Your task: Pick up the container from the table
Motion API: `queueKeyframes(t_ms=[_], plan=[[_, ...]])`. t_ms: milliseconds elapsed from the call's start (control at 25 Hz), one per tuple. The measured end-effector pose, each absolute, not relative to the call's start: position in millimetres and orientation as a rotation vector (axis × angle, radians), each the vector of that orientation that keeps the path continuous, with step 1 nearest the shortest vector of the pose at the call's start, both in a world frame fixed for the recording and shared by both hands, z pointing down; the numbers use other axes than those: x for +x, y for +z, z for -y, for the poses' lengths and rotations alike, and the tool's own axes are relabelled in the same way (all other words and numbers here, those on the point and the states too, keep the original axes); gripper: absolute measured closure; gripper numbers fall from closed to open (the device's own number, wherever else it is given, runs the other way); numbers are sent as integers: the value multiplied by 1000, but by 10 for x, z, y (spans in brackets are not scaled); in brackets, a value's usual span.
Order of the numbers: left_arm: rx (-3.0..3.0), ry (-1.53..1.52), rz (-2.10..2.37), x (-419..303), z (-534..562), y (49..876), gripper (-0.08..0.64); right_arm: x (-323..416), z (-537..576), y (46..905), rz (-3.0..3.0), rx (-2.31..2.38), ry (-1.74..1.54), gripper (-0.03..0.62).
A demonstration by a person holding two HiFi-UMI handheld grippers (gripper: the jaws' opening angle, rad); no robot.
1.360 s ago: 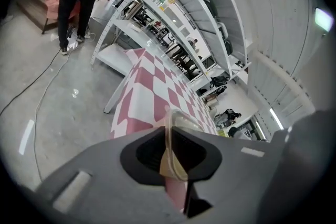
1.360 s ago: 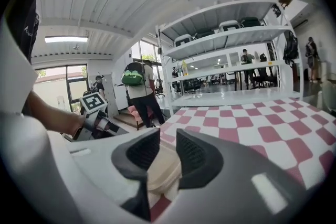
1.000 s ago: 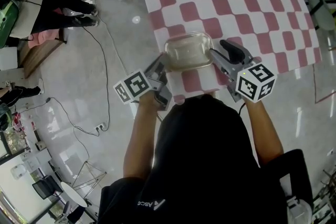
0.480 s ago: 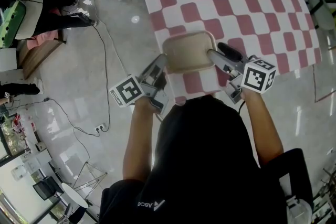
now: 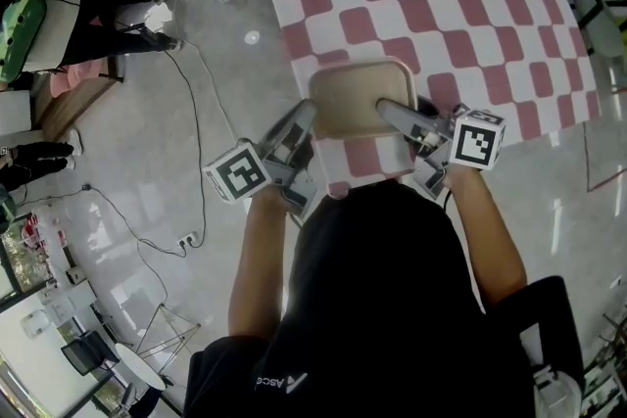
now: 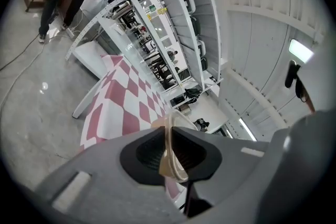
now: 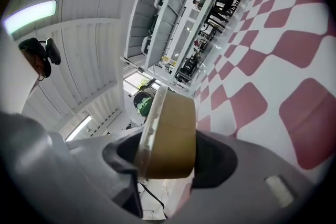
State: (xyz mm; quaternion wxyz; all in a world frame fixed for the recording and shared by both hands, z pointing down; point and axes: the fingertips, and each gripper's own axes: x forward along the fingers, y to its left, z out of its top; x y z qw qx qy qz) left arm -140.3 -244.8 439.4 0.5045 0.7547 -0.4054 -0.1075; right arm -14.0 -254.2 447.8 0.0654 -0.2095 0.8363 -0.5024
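A tan container (image 5: 355,99) with a clear lid hangs over the near edge of the checked table (image 5: 441,5), tipped so its tan base faces up. My left gripper (image 5: 304,120) is shut on its thin rim (image 6: 170,140), which stands edge-on between the pads. My right gripper (image 5: 390,111) reaches in from the right, one finger (image 5: 404,120) lying across the base. In the right gripper view the container's deep side (image 7: 170,134) fills the gap between the jaws, which have just been closing and touch it on both sides.
A red and white checked cloth covers the table. Grey floor lies to the left, with cables (image 5: 191,142) and a standing person (image 5: 88,15). Metal shelving (image 6: 157,34) stands beyond the table.
The container has tipped from lid-up to base-up and risen a little. The right gripper rolled and slid left onto the container. The left gripper kept its grip on the rim.
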Motion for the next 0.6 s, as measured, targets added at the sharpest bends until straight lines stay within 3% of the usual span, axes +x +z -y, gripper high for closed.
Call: queueKeyframes(t_ms=[280, 440, 600], plan=[[2012, -197, 1135, -1424, 2547, 4185, 508, -147, 2484, 4474, -2442, -604, -1565, 362], [2138, -185, 1228, -1425, 2582, 4003, 411, -92, 2490, 4474, -2352, -613, -1604, 376], [2300, -131, 1392, -1434, 2571, 3762, 402, 5, 2511, 4454, -2294, -628, -1614, 388]])
